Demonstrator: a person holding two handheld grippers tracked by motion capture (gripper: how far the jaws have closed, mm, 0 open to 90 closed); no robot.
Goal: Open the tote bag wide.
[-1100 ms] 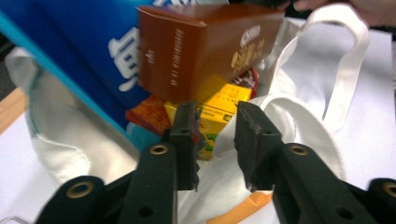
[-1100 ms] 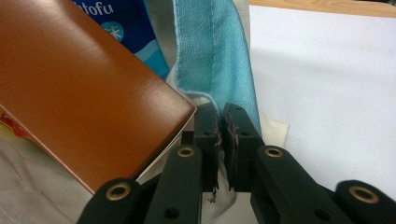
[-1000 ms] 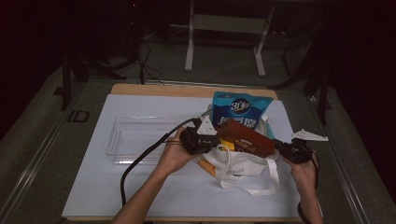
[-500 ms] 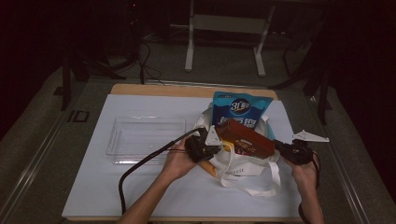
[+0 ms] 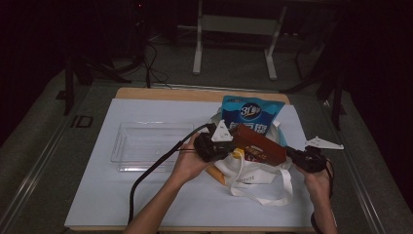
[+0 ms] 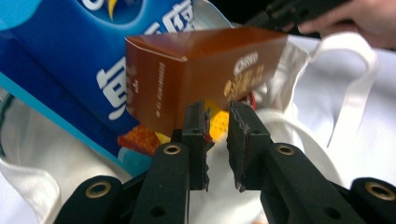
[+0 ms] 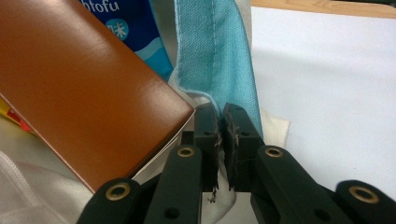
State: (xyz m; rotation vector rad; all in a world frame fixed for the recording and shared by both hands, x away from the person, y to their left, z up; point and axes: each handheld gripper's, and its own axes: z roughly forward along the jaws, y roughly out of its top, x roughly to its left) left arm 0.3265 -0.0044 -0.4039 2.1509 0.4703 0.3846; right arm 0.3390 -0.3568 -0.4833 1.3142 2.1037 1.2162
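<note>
Jaws of the left gripper [image 6: 217, 119] stand slightly apart, empty, by a brown box [image 5: 258, 146]; the right gripper [image 7: 221, 122] pinches the tote bag [image 5: 253, 170] rim. White tabletop [image 5: 97, 195], dark room. Bag near the right edge holds box and blue pouch [image 5: 251, 112]; clear tray [image 5: 146, 146] left.

Right gripper [image 7: 222, 122]: two black jaws rise from the bottom edge, nearly together, pinching the pale cloth of a bag's edge [image 7: 219, 205] between them. A teal fabric band [image 7: 219, 56] runs from the top of the frame down to the jaw tips. Left of the jaws, a brown box [image 7: 79, 93] lies tilted, its near corner just beside the left jaw. Behind it, a blue packet [image 7: 133, 28] with white lettering. A yellow and red scrap [image 7: 11, 117] shows at the far left. White table cover [image 7: 327, 79] to the right; a wooden strip [image 7: 322, 6] runs along the top.
</note>
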